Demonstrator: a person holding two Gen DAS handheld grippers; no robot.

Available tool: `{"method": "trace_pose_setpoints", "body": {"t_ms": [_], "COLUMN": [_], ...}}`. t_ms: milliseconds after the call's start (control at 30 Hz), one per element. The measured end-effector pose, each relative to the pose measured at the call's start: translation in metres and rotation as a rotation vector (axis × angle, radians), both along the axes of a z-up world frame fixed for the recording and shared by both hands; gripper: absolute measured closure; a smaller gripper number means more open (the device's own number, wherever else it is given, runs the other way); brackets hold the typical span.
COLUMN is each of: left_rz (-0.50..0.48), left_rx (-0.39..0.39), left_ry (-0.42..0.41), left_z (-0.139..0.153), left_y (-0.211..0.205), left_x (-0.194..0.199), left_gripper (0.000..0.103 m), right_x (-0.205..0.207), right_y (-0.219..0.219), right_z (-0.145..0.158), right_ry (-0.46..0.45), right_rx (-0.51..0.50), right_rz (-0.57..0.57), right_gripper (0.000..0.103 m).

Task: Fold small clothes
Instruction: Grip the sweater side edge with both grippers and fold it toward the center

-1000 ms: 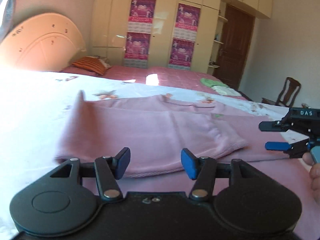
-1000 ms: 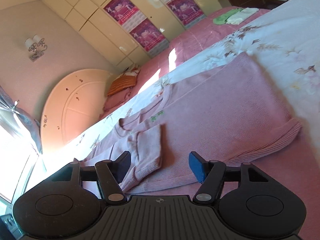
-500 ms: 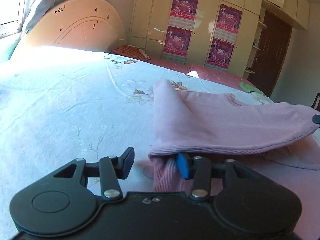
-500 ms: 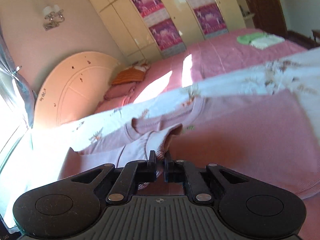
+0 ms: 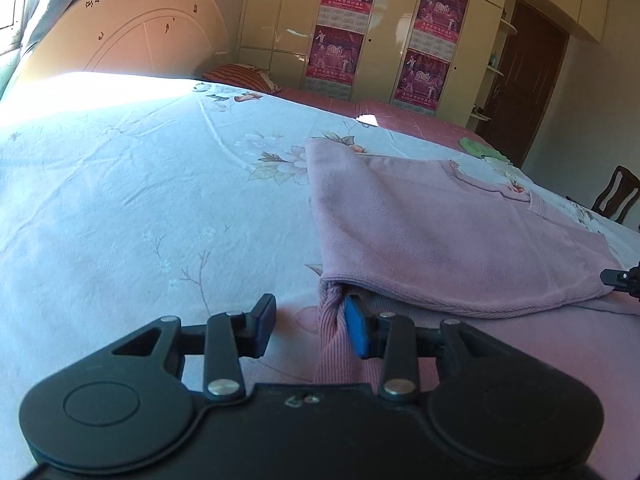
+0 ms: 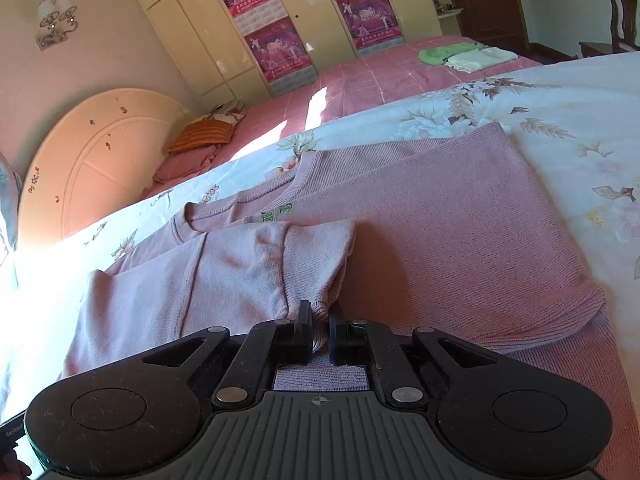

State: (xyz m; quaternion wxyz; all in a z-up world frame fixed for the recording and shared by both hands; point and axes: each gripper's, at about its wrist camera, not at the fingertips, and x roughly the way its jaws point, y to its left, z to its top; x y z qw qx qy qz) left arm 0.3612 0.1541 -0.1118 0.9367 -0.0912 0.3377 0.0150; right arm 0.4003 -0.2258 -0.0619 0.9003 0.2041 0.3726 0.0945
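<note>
On the bed [image 5: 120, 200], right gripper [image 6: 320, 334] pinches the sweater's [image 6: 440, 220] cuff; left gripper [image 5: 310, 326] gapes beside its hem.

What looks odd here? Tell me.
Only the left gripper: it is open, with the pink sweater's hem bunched against one finger, not pinched between both. The right gripper is shut on the sleeve cuff.

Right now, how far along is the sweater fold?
Done: one sleeve lies folded across the pink sweater. In hand: the right gripper pinches that sleeve's cuff; the left gripper is open, fabric against one finger only. Left: the body folds, since the sweater lies mostly spread out.
</note>
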Motion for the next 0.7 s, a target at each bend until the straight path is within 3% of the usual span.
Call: {"method": "trace_pose_setpoints", "body": {"t_ms": [167,233,333,367,433,533,700], "left_rz": [-0.054,-0.104,-0.148,-0.155,-0.162,-0.153,-0.183], "left_rx": [-0.052,-0.054,-0.091,-0.089,-0.080,-0.052,-0.024], "left_ry": [-0.135,-0.116,0.052,0.042,0.061,-0.024,-0.007], "left_z": [0.030,0.030,0.000,-0.009,-0.002,0.013,0.018], "left_y": [-0.005,-0.015,-0.025,-0.025,-0.026,-0.025,-0.030], "left_x": [-0.009,0.008,0.045,0.048,0.048,0.049,0.116], "left_gripper": [0.060,0.056,0.052,0.052,0.052,0.039,0.037], "right_x": [-0.009,-0.006,-0.003,-0.001,-0.004,-0.007,0.036], "right_y": [0.001,0.001,0.000,-0.002,-0.010,-0.012,0.025], "right_z": [0.009,0.004,-0.008,-0.010,-0.004,0.017,0.018], "right_ry": [-0.031,-0.014,0.022,0.038,0.031,-0.066,-0.084], "right_rx": [-0.016,-0.025,-0.022,-0.021,-0.013,-0.052,-0.077], "right_rz": [0.017,0.012,0.005,0.006,-0.025,-0.027,0.083], "right_gripper": [0.097,0.097,0.097,0.097,0.096,0.085,0.085]}}
